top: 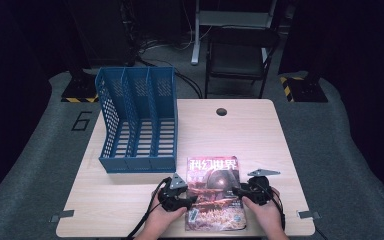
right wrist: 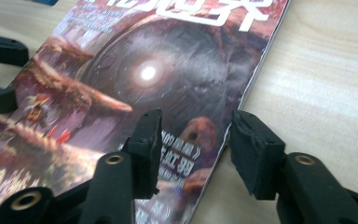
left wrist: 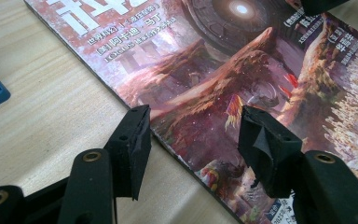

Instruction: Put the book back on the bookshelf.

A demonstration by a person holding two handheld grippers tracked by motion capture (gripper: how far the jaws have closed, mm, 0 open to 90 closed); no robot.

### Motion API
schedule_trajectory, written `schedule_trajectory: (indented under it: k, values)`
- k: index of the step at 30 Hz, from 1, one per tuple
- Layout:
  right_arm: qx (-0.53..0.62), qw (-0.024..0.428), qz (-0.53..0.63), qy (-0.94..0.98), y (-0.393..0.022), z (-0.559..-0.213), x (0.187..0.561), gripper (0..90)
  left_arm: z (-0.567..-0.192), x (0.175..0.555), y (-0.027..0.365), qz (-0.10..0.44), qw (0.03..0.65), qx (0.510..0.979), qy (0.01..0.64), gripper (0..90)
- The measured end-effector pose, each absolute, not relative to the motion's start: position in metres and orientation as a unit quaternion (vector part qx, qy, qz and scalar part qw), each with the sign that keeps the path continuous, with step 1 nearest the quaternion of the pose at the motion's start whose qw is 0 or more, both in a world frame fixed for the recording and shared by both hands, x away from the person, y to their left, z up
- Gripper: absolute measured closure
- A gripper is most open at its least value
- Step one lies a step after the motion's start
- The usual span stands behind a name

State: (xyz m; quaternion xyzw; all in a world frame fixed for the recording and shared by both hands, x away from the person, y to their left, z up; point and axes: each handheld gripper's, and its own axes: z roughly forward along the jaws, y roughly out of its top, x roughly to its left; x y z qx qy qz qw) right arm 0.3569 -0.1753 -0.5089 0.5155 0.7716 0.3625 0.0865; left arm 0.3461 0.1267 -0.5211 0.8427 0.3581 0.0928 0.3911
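The blue file rack (top: 137, 120) is standing on the far left of the wooden table (top: 260, 130), its three slots opening upward and toward the near side, so a flat thing could probably be slid in from above. Just right of its near corner, the magazine (top: 214, 192) is lying face up at the near edge of the table, between the two hands. The left gripper (top: 178, 196) is sitting at the magazine's left edge, jaws parted and straddling that edge: one pad is over bare wood, the other over the cover, and neither is pressing on it. The right gripper (top: 247, 190) is doing the same at the right edge, jaws likewise apart and clamping nothing. Both seem placed to pinch the magazine from opposite sides and lift it level. Nothing is lying between magazine and rack; a dark chair (top: 240, 55) is standing well beyond the far edge of the table.
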Motion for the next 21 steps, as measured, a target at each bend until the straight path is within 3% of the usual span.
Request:
schedule_trajectory:
  k: [12, 21]
  values:
    - [0.529, 0.096, 0.366, 0.76, -0.171, -0.5134, 0.3642, 47.6, -0.5231, 0.3446, 0.1271, 0.097, 0.4, 0.839, 0.357, 44.2]
    - [0.557, 0.075, 0.376, 0.737, -0.1699, -0.5132, 0.3641, 44.8, -0.5228, 0.3443, 0.1265, 0.1, 0.397, 0.84, 0.356, 44.2]
